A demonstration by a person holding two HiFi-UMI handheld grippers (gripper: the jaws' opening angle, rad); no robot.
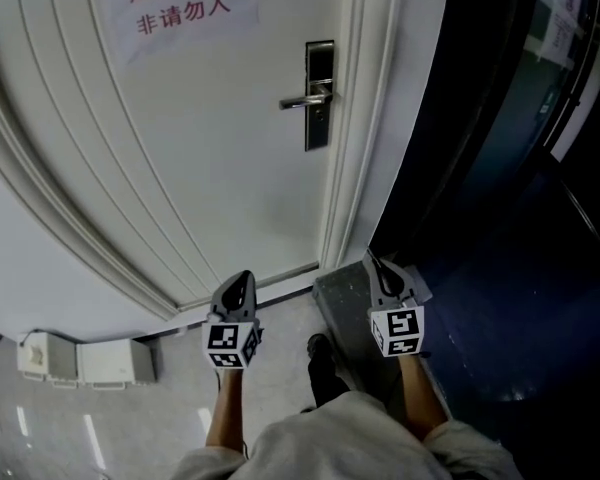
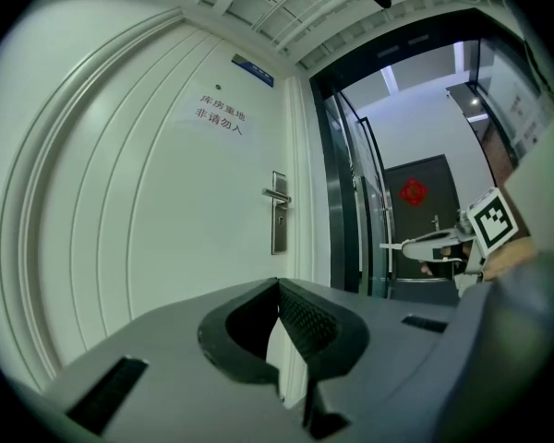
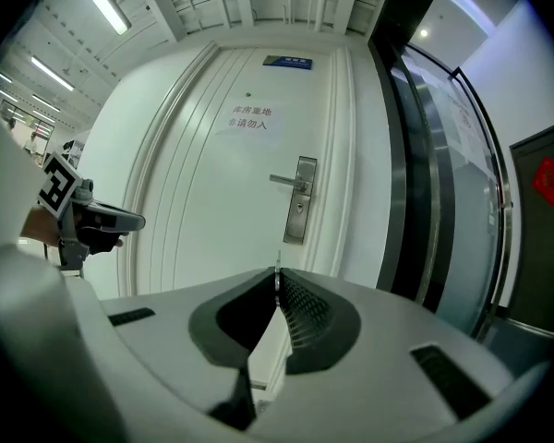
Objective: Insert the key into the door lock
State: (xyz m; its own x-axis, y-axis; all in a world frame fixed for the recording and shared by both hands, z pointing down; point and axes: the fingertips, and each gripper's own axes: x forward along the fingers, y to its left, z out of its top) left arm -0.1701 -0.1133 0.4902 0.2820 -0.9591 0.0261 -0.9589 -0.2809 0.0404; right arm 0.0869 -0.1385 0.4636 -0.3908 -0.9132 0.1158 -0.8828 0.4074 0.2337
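Note:
A white door (image 1: pixel 180 148) carries a steel lock plate (image 1: pixel 319 95) with a lever handle (image 1: pixel 305 99); the same lock plate (image 3: pixel 300 212) stands straight ahead in the right gripper view, some way off. My right gripper (image 3: pixel 277 280) is shut on a thin metal key (image 3: pixel 277 266), whose tip pokes out past the jaw tips toward the door. My left gripper (image 2: pixel 278 284) is shut with nothing in it, its jaws meeting at the tips, and it faces the lock plate (image 2: pixel 278 224) from the left. In the head view the left gripper (image 1: pixel 242 280) and right gripper (image 1: pixel 372 260) are held side by side below the lock.
A paper sign (image 1: pixel 180 3) with red characters hangs on the door. Dark glass panels (image 1: pixel 500 168) stand right of the door frame. A grey block (image 1: pixel 342 293) lies at the door's foot, white boxes (image 1: pixel 80 360) sit on the floor at left, and my shoe (image 1: pixel 320 353) is between the grippers.

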